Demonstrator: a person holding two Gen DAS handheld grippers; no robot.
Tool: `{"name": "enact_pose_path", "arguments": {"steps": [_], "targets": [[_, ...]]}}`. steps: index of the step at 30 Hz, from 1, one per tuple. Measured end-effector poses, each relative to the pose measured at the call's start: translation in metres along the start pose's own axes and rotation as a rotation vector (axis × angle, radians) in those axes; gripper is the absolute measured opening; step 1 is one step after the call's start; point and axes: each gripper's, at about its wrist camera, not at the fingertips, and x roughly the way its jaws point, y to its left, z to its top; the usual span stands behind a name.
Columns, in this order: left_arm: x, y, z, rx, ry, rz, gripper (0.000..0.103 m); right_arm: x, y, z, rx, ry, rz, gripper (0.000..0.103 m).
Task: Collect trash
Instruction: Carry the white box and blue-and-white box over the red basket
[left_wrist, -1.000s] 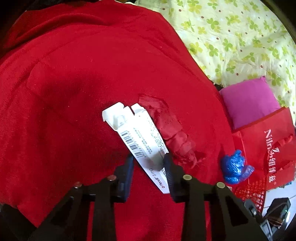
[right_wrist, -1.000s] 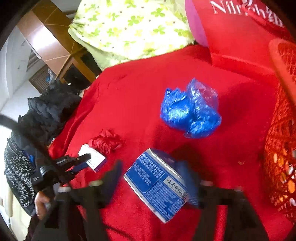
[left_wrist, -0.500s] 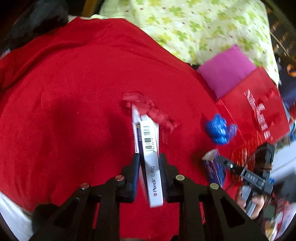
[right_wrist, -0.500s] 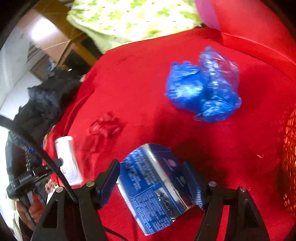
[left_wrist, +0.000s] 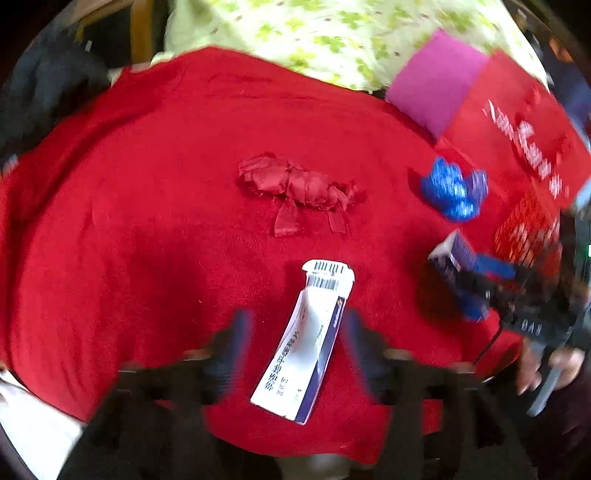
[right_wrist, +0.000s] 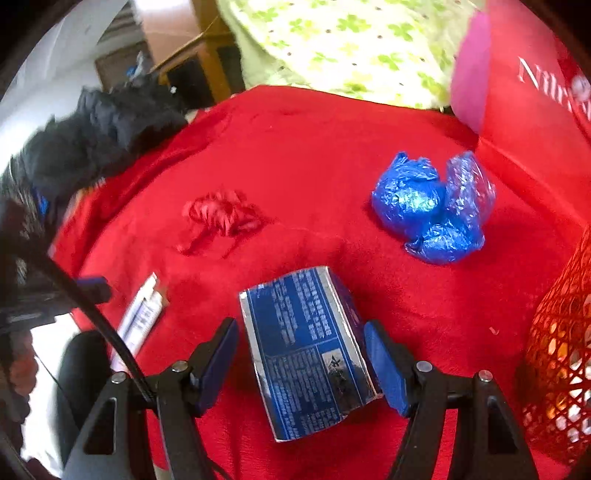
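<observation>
Both tools stand spread: the left tool (left_wrist: 295, 332), blurred, seemingly straddles the white medicine box (left_wrist: 304, 339); the right tool (right_wrist: 301, 362) brackets the blue carton (right_wrist: 308, 350), ungripped. Next: clamp, carry to the red basket (right_wrist: 557, 354).

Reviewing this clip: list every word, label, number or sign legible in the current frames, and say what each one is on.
"Nilr", cut off at the frame edge: white lettering on the red bag.
"048", blurred and uncertain: on the right gripper body, seen from the left wrist.
Barcode, digits unreadable: end flap of the white medicine box.
Chinese print, too blurred to read: side of the white medicine box.
Dense Chinese print, too small to read: blue foil box.
</observation>
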Motion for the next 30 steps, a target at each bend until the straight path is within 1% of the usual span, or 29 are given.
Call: {"name": "enact_pose_path", "arguments": {"steps": [2,3,4,6,8,10,11,12,13,14,18,20,23,26,30], "targets": [[0.002,-0.007,-0.006,0.048,-0.014,0.019,0.071,0.002,0.002,-0.003,-0.020,0.003,-0.039,0.073],[0.008,-0.008,-0.008,0.062,-0.004,0.028,0.071,0.005,0.002,-0.004,-0.027,0.010,-0.053,0.073],[0.012,-0.007,-0.009,0.062,0.009,0.031,0.071,0.006,0.001,-0.005,-0.033,0.012,-0.065,0.068],[0.026,-0.005,-0.012,0.055,0.043,0.038,0.071,0.007,0.002,-0.006,-0.051,0.003,-0.092,0.067],[0.038,-0.004,-0.014,0.059,0.058,0.055,0.071,0.006,0.002,-0.006,-0.044,-0.001,-0.092,0.067],[0.046,-0.005,-0.015,0.066,0.064,0.046,0.071,0.005,0.003,-0.008,-0.035,-0.005,-0.090,0.067],[0.051,-0.003,-0.015,0.052,0.074,0.031,0.067,0.004,0.002,-0.007,-0.028,-0.010,-0.085,0.067],[0.055,-0.002,-0.015,0.034,0.083,0.011,0.054,0.002,0.000,-0.006,-0.016,-0.016,-0.078,0.067],[0.058,0.000,-0.015,0.016,0.092,-0.013,0.046,0.001,-0.002,-0.006,-0.005,-0.022,-0.070,0.067],[0.060,0.001,-0.015,0.001,0.099,-0.032,0.046,-0.002,-0.003,-0.005,0.006,-0.031,-0.062,0.067],[0.057,0.001,-0.011,0.005,0.074,-0.022,0.039,-0.018,-0.012,-0.003,0.058,-0.089,-0.013,0.067],[0.051,-0.003,-0.009,-0.004,0.054,-0.026,0.039,-0.027,-0.014,-0.003,0.075,-0.129,0.000,0.067],[0.035,-0.008,-0.002,0.017,0.010,-0.012,0.039,-0.042,-0.015,-0.002,0.082,-0.194,0.016,0.067],[0.016,-0.023,0.008,0.044,-0.038,0.008,0.039,-0.059,-0.016,-0.002,0.090,-0.262,0.032,0.067],[-0.012,-0.056,0.020,0.116,-0.122,0.074,0.039,-0.081,-0.020,-0.003,0.109,-0.347,0.039,0.067]]}}
